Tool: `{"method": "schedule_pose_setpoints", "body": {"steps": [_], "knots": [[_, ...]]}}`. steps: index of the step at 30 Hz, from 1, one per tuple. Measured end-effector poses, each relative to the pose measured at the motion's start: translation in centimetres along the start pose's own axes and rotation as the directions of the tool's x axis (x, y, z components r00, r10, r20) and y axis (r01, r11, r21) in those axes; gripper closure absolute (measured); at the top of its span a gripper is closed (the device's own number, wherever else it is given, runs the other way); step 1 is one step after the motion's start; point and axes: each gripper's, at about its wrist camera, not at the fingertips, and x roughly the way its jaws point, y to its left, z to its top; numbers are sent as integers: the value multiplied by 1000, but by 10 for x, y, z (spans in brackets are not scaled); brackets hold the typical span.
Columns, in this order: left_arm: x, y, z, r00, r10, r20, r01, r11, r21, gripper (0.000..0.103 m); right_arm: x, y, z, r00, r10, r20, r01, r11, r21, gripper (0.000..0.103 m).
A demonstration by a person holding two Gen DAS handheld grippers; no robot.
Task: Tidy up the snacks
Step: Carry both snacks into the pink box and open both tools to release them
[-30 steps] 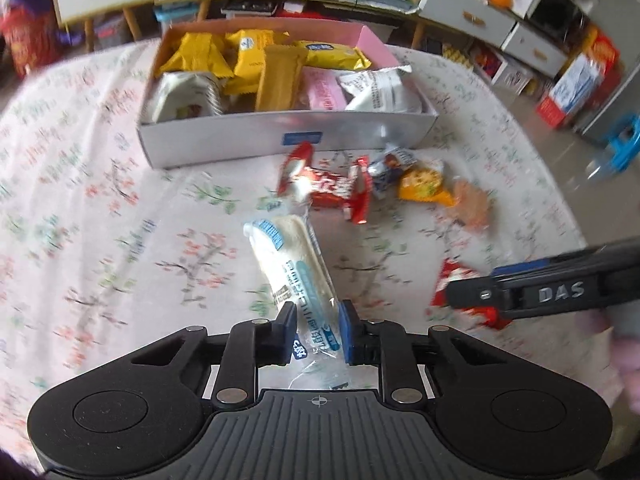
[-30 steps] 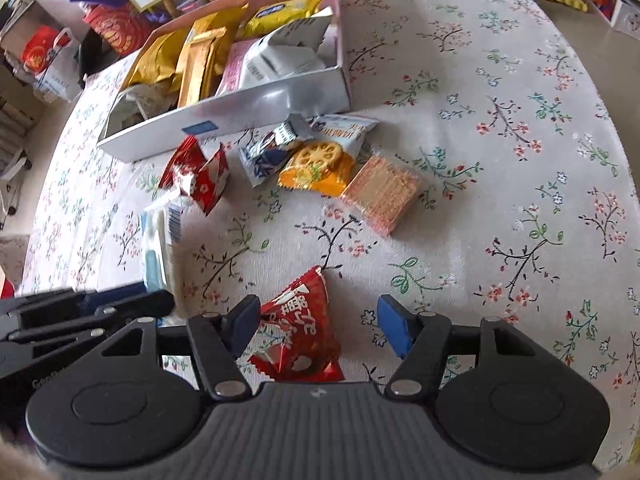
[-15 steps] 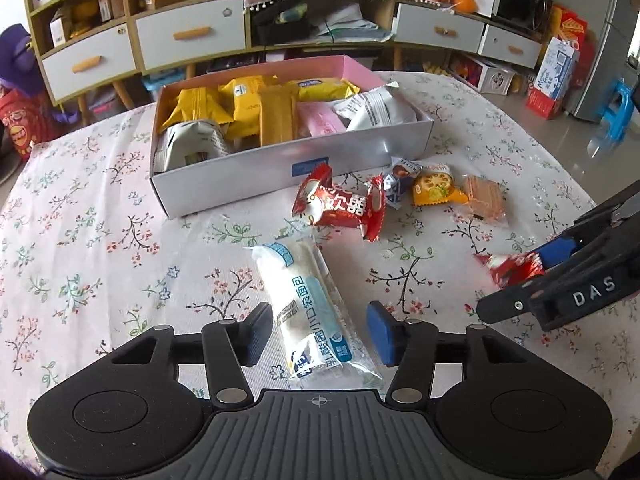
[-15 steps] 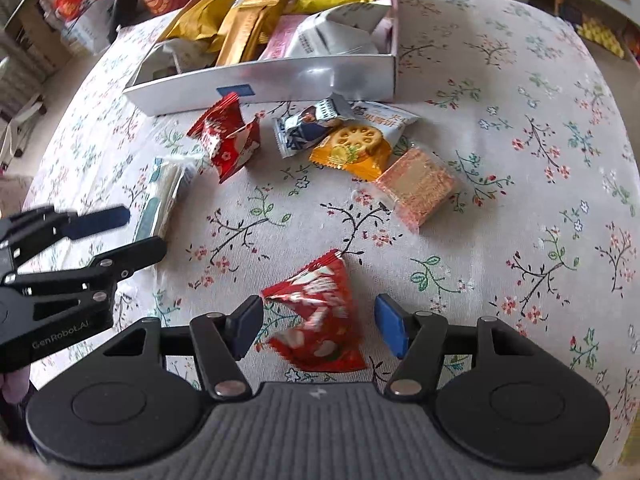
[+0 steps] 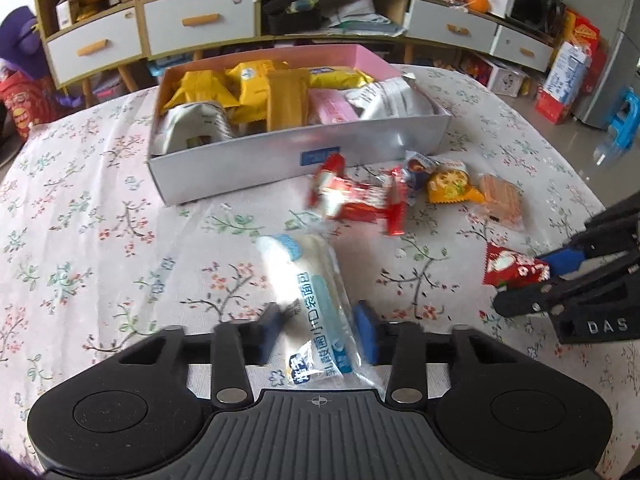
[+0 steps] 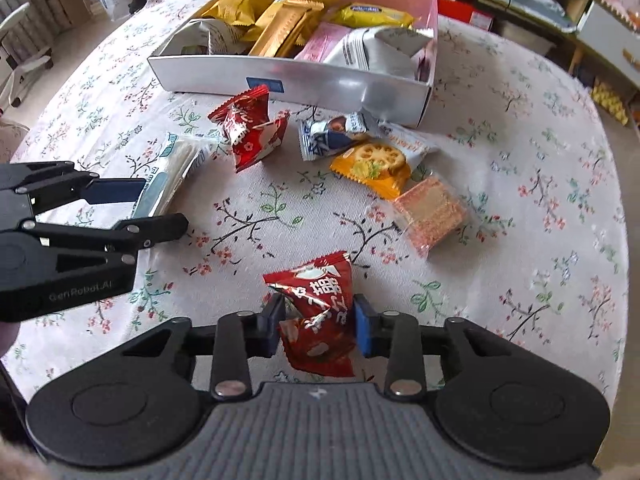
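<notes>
Since half a second ago we find both grippers narrowed: the right gripper [image 6: 316,326] clamps the red packet [image 6: 318,312], the left gripper [image 5: 318,330] brackets the near white bread pack [image 5: 308,292], contact unclear, so boxing follows.

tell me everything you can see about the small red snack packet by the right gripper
The small red packet is a glossy, crinkled foil-like wrapper with white characters and a pale picture near its upper end. It is pillow-shaped with crimped ends, lying at a tilt on the floral tablecloth, apart from the other loose snacks. It sits between the fingers of the right gripper, which have narrowed to both of its sides; the pads look to be touching it. In the left wrist view it shows at the gripper's tips.
</notes>
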Motion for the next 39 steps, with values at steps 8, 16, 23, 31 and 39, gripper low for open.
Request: {"method": "schedule_pose_setpoints", "body": {"steps": [8,16,23,31,39], "knots": [[-11,2,2,999,-44,-26,44,999,0,86,-16,-5,7,997,47,60,-49,998,39,76],[-30,27,7,996,-85,31,87,994,-63,86,-23,-17,28,977,141,158,-162,979,127,76],[-38,58,27,985,-91,145,113,981,-156,86,-22,-14,53,950,143,278,-206,955,212,76],[-20,82,62,964,-117,239,177,952,-251,86,-14,-19,88,903,84,420,-233,919,319,76],[10,81,92,944,-113,309,206,935,-288,86,-2,-37,106,868,32,496,-294,839,459,76]]}}
